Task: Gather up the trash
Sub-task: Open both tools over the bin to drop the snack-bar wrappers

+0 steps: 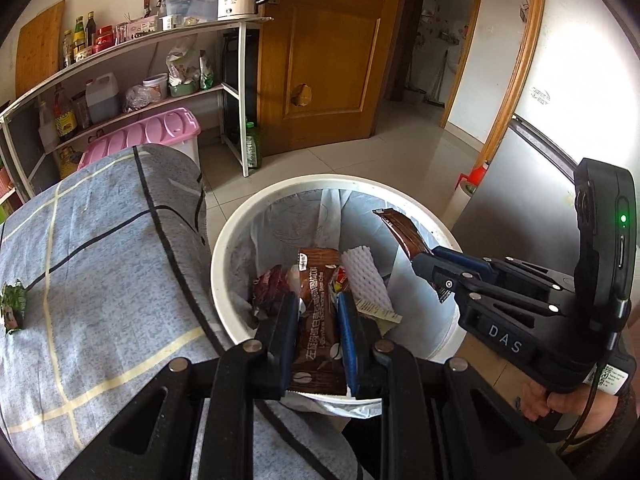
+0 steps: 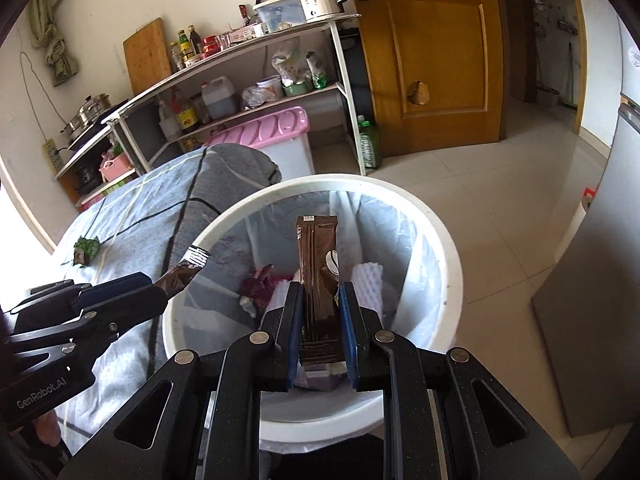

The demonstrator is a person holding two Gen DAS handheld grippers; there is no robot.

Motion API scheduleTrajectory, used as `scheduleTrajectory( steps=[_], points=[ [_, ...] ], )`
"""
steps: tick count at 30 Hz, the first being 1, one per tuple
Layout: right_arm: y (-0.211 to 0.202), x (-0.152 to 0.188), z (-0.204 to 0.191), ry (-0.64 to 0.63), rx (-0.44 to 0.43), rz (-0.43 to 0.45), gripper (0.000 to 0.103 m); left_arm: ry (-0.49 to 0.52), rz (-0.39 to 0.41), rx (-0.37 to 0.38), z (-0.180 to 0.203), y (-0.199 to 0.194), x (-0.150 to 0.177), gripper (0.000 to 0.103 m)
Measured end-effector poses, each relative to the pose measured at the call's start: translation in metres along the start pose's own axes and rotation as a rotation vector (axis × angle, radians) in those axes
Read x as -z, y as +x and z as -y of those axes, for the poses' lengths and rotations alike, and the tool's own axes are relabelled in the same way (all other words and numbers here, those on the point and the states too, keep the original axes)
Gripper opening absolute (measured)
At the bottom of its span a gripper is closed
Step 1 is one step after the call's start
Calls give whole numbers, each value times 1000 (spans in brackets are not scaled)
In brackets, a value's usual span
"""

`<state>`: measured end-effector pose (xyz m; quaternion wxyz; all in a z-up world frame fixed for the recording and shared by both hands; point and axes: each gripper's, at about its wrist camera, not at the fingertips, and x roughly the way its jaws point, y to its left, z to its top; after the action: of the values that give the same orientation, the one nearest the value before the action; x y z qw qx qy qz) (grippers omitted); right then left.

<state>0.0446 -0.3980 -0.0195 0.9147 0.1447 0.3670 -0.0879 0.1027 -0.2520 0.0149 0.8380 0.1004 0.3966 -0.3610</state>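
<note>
While poised over the bin rim (image 1: 224,240), left tool (image 1: 318,320) pinching wrapper (image 1: 316,344), right tool (image 2: 320,320) pinching sachet (image 2: 318,264).

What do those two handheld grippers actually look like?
Both are black, jointed linkages with silver rivets and blue pads. The right gripper reads "DAS", with a green light, a thin cable and a white sticker. The left gripper reads "GenRobot.AI".
</note>
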Motion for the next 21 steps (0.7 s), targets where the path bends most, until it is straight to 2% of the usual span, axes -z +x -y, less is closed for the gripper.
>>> scheduleTrajectory(
  steps=[10, 12, 13, 14, 16, 21],
  points=[
    [15, 0, 15, 10, 22, -47, 20, -10, -33, 11, 5, 21, -4, 23],
    [16, 0, 15, 7, 22, -53, 21, -27, -40, 9, 1, 21, -4, 28],
    [16, 1, 15, 7, 25, -53, 24, -31, -38, 10, -1, 21, -3, 35],
    [16, 1, 14, 6, 29, -54, 32, -37, -37, 8, -2, 20, -3, 41],
    [17, 2, 13, 6, 33, -54, 38, -45, -33, 11, -5, 18, -2, 42],
    [14, 2, 6, -4, 26, -49, 38, -62, -29, 5, -11, 14, 1, 48]
  ],
)
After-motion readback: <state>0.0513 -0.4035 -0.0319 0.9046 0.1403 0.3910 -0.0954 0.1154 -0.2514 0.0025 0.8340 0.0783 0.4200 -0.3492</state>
